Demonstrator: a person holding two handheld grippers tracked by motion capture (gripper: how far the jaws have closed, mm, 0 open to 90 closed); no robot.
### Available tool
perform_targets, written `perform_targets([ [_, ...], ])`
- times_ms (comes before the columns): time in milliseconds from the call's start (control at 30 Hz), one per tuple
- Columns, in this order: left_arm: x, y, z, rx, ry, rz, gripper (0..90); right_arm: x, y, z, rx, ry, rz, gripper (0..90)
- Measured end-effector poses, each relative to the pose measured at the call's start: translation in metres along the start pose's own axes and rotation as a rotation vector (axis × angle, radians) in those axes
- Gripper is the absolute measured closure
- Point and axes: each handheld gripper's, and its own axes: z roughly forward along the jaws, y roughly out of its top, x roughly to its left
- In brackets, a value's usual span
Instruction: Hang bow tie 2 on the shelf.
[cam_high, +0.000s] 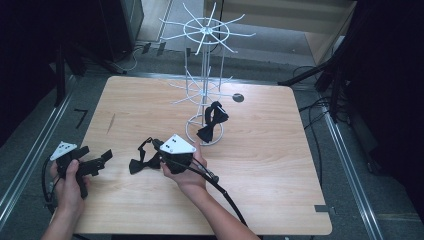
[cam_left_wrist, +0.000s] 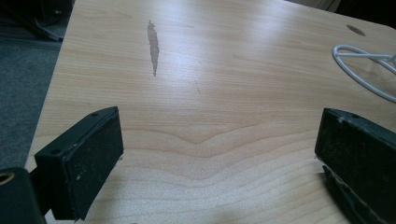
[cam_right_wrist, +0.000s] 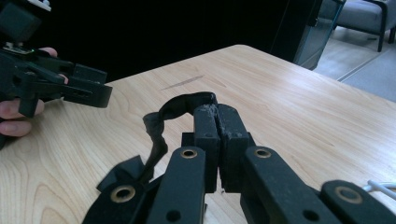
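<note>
Wood-coloured and bare in most places, the table (cam_high: 280, 165) is being looked down on from above, with dark floor lying around it. Near the top middle of the high view, a white wire rack (cam_high: 205, 75) is standing on the table. One black bow tie (cam_high: 212, 121) is already being carried by the rack, low down by its round foot.

A second bow tie (cam_high: 142, 159) is being picked up just left of the middle of the high view. Its strap (cam_right_wrist: 180, 105) is being pinched by the right gripper (cam_right_wrist: 217, 116), whose jaws are pressed tight together on it. The bow part (cam_right_wrist: 123, 175) is hanging down at the lower left of the right gripper view.

The left gripper (cam_high: 97, 162) is being held near the lower left of the high view. Its jaws are standing wide apart, and nothing is being held between them.

The step in hand is judged to be the lifting of the second bow tie off the table. Next, it probably needs to be carried up and to the right in the high view, towards the rack. The strap loop would have to be slipped over one of the thin wire arms (cam_high: 187, 97), so a careful aim is being called for. No boxes or bowls are being used; the rack is the only holder.
</note>
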Motion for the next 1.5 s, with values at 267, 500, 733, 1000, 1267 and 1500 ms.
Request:
perform_targets([
  [267, 0.000, 0.000, 0.000, -0.001, 0.000, -0.001, 1.5, -0.003, 0.002, -0.013, -0.027, 0.004, -0.010, 89.7],
  [500, 0.000, 0.000, 0.000, 0.000, 0.000, 0.000, 1.5, -0.006, 0.003, -0.024, -0.048, 0.007, -0.008, 89.7],
  [733, 0.000, 0.000, 0.000, -0.001, 0.001, 0.000, 1.5, -0.010, 0.004, -0.033, -0.062, -0.002, -0.011, 89.6],
  [1000, 0.000, 0.000, 0.000, 0.000, 0.002, 0.000, 1.5, -0.018, 0.003, -0.046, -0.078, -0.024, 0.002, 89.6],
  [1267, 0.000, 0.000, 0.000, 0.000, 0.002, -0.001, 1.5, -0.024, 0.004, -0.058, -0.097, -0.037, 0.017, 89.6],
  [1500, 0.000, 0.000, 0.000, -0.001, 0.001, 0.000, 1.5, -0.029, 0.004, -0.065, -0.107, -0.051, 0.026, 89.6],
])
